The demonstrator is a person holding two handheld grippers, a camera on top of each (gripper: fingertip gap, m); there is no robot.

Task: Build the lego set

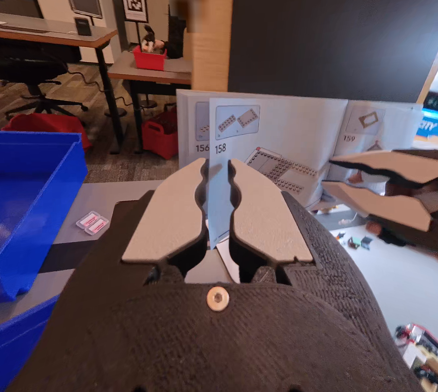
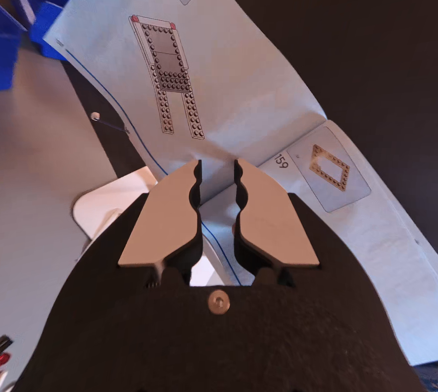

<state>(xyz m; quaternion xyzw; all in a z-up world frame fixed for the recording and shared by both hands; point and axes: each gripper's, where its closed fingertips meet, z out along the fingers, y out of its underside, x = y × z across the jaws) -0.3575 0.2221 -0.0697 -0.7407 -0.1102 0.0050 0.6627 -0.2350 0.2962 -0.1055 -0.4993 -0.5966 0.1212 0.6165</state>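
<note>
Left gripper (image 1: 216,162): jaws stand part open. A lifted page (image 1: 219,191) of the instruction booklet (image 1: 296,124) stands on edge in the gap. The page edge lies against the inner face of the left finger; clear space shows between the page and the right finger. The pads do not clamp it.

Right gripper (image 2: 217,162): jaws stand part open, with nothing between the pads. The tips point at the booklet's centre fold (image 2: 237,181), close over the paper; contact cannot be told. In the left wrist view this gripper (image 1: 331,173) enters from 3 o'clock, fingers one above the other with a gap between them, tips beside the open spread.

Booklet: stands open at 12 o'clock from the left gripper, before a dark panel (image 1: 331,25).

Surroundings, left wrist view: blue bin (image 1: 40,191) at 9 o'clock; two small clear packets (image 1: 93,223) on the grey table (image 1: 113,193) at 8 o'clock; small building pieces (image 1: 355,240) at 4 o'clock on a white surface.
</note>
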